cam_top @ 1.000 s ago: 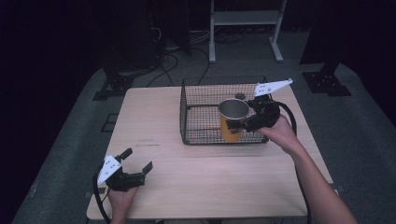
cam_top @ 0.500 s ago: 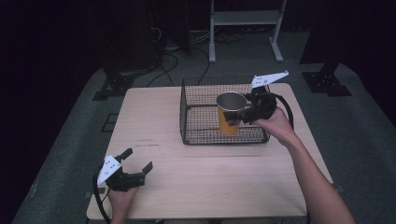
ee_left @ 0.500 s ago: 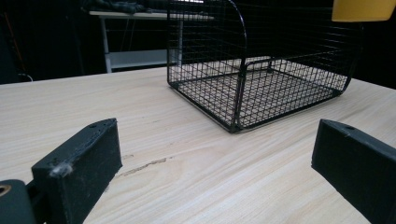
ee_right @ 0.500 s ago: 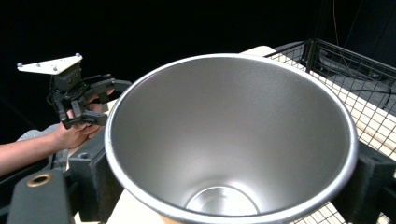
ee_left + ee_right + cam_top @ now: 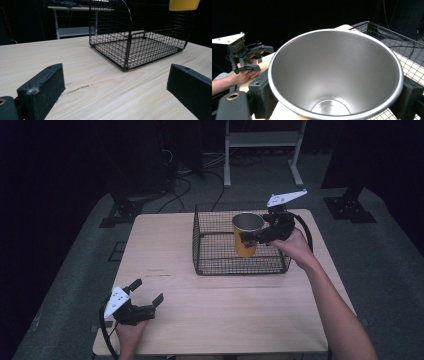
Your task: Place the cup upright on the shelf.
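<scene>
— Wooden table (image 5: 215, 315), then the black wire basket (image 5: 210, 265) on its far right. What is in the basket?

— I see nothing lying in it. The yellow cup (image 5: 247, 236) hangs above it, and the cup is empty too, shiny inside.

— Who holds the cup?

— The right gripper (image 5: 256, 236) squeezes its sides. I think the cup is being lifted out, so next it needs a bare table spot.

— And the left gripper (image 5: 146, 296)?

— Jaws wide apart, holding nothing, near left.

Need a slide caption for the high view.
Right tongs hold a cup above the basket; left tongs open.
</scene>
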`<state>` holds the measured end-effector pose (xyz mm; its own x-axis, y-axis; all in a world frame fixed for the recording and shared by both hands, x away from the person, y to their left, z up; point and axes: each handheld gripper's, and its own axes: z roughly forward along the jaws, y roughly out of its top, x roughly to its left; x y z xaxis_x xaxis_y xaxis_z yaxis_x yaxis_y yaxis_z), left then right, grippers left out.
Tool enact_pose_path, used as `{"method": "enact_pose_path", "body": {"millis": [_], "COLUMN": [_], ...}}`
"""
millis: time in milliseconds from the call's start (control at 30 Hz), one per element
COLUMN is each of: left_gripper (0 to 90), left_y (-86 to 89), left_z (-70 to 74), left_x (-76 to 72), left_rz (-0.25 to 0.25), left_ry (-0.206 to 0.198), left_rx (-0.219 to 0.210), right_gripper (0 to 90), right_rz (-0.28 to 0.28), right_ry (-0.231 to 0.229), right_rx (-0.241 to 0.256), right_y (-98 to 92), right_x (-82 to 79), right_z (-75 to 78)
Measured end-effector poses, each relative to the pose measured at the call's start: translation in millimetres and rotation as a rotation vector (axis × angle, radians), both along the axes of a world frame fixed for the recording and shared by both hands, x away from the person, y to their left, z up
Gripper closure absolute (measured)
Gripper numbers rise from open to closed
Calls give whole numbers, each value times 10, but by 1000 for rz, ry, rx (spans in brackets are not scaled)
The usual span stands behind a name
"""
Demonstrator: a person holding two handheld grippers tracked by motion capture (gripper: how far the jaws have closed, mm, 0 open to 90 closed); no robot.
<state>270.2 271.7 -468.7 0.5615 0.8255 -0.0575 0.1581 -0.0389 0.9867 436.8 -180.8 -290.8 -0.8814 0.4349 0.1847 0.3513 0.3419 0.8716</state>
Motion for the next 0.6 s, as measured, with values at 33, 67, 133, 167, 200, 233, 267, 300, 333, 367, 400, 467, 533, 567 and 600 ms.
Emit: {"method": "enact_pose_path", "body": {"millis": [33,67,133,167,200,233,267,300,333,367,400,467,533,567,600], "left_gripper": [8,8,8,8,8,8,9,8,9,8,8,8,8,8,8], "left_y": [-2,-2,-2,-1,-1,-2,-2,-2,-2,-1,-1,-1,0,0,0], "left_z": [0,0,1,0,1,0,0,0,0,1,1,1,1,1,1], "left_x": [-1,-1,-1,-1,-1,-2,-2,-2,-1,-2,-2,-2,-3,-3,-2], "left_rz": [-1,-1,0,-1,-1,0,0,-1,-1,-1,-1,-2,-2,-2,-2], "left_ry": [0,0,0,0,0,0,0,1,0,0,0,0,0,0,-1], "left_rx": [0,0,1,0,1,0,0,0,0,0,0,1,1,1,0], "right_gripper": [124,124,124,123,124,124,124,124,124,124,124,123,124,124,124], "right_rz": [-1,-1,-8,-8,-7,-9,-9,-11,-10,-10,-12,-15,-17,-17,-20], "right_ry": [1,1,4,9,12,13,13,12,13,16,17,18,21,21,21], "right_rx": [1,1,-6,-8,-10,-13,-13,-12,-12,-12,-17,-24,-29,-29,-29], "right_y": [-2,-2,-4,-4,-3,0,0,9,13,22,31,50,66,66,74], "right_x": [11,11,51,65,80,93,93,125,136,151,167,204,236,236,252], "right_z": [-5,-5,-27,-33,-38,-39,-39,-39,-39,-40,-40,-46,-51,-51,-57]}}
